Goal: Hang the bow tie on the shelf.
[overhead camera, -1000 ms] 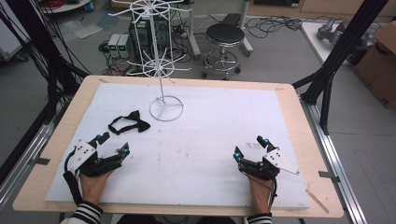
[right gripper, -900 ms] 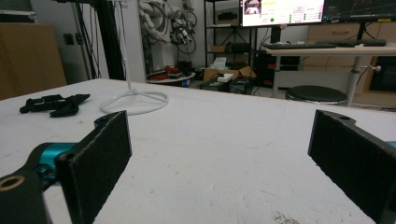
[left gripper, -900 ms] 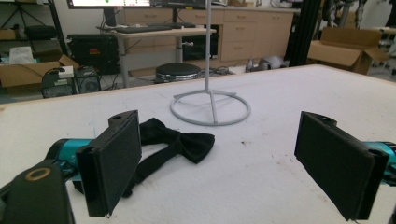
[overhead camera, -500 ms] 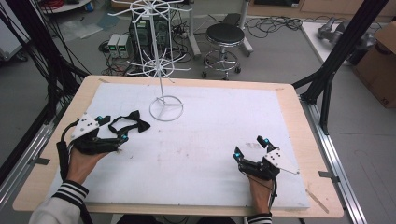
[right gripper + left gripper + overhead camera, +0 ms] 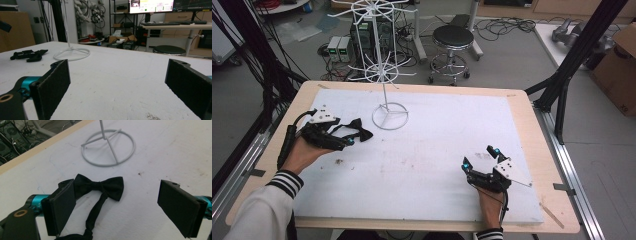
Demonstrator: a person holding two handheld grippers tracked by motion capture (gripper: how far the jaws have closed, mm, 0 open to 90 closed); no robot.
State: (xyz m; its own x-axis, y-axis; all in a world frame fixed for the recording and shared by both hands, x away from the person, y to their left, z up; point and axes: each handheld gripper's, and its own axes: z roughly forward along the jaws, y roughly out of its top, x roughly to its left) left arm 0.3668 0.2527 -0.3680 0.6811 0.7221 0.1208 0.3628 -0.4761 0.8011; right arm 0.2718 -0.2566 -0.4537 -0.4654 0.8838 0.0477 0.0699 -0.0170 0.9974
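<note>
Hovering my left gripper [image 5: 117,207] with jaws spread wide over the black bow tie [image 5: 100,185] at centre-left of the frame, I am judging it best to centre on the knot before closing; my right gripper [image 5: 482,157] is resting wide, lower right.

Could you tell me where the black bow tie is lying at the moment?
In the high view the bow tie lies flat on the table's left side, just left of the white wire stand's ring base, with the open left claw at it.

one bow tie [image 5: 100,185], one wire stand [image 5: 389,116], two grippers
</note>
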